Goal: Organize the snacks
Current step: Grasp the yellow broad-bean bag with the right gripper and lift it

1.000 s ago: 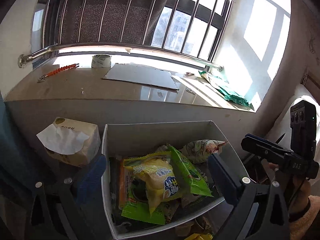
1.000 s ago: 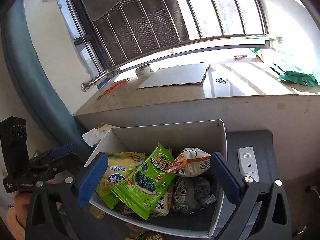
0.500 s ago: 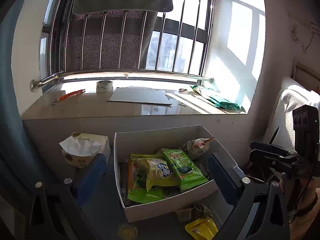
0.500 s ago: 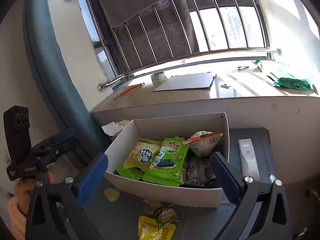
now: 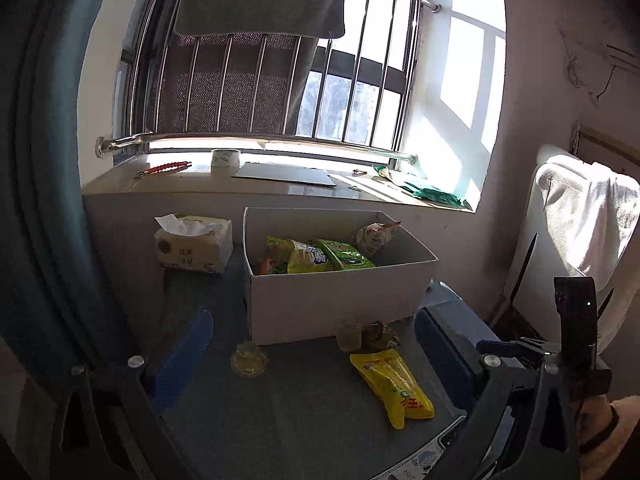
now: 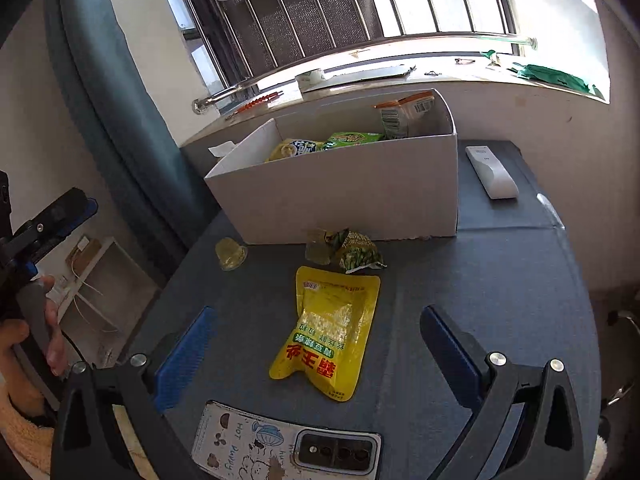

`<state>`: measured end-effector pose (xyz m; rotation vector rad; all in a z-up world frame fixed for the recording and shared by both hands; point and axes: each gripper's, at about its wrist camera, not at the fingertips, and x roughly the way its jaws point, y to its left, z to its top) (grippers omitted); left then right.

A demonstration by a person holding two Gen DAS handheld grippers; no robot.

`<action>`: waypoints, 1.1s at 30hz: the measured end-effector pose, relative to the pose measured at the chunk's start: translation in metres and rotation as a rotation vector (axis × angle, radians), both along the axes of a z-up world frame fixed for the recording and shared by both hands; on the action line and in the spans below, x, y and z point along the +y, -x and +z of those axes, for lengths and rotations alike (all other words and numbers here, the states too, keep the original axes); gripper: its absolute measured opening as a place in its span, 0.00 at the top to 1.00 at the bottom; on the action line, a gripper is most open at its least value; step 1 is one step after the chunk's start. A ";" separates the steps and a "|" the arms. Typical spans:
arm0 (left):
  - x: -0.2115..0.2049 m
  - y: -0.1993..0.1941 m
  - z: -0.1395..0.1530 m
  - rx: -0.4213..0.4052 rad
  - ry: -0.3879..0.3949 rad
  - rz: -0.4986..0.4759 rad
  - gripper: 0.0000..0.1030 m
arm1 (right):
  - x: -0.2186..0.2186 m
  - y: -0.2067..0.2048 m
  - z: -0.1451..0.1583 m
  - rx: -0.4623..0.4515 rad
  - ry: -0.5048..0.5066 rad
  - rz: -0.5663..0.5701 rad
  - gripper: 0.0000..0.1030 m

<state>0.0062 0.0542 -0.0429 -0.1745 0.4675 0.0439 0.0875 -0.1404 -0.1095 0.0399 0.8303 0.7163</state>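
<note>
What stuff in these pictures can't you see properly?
- Bottom of the white box: both views, its front wall and top packets hide what lies underneath.
- Phone: right wrist view, cut off by the bottom edge.
- Tissue pack: right wrist view, mostly behind the box.
- Print on the yellow packet: left wrist view, too small to read.

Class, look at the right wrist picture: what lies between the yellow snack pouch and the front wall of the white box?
In the right wrist view, a small green snack packet and a clear jelly cup lie between the yellow pouch and the white box.
</note>
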 end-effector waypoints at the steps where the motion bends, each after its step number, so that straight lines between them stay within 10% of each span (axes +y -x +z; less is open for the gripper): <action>1: -0.002 0.004 -0.006 0.014 -0.001 0.001 0.00 | 0.002 0.004 -0.007 0.013 0.017 0.001 0.00; 23: -0.001 0.014 -0.043 0.116 0.019 0.008 0.00 | 0.067 -0.045 -0.072 0.114 0.296 0.030 0.01; 26: 0.000 0.013 -0.047 0.131 0.018 0.012 0.00 | 0.071 -0.040 -0.070 0.043 0.347 0.025 0.47; 33: 0.006 0.001 -0.059 0.164 -0.007 0.002 0.00 | 0.049 -0.025 -0.064 0.095 0.185 0.085 0.69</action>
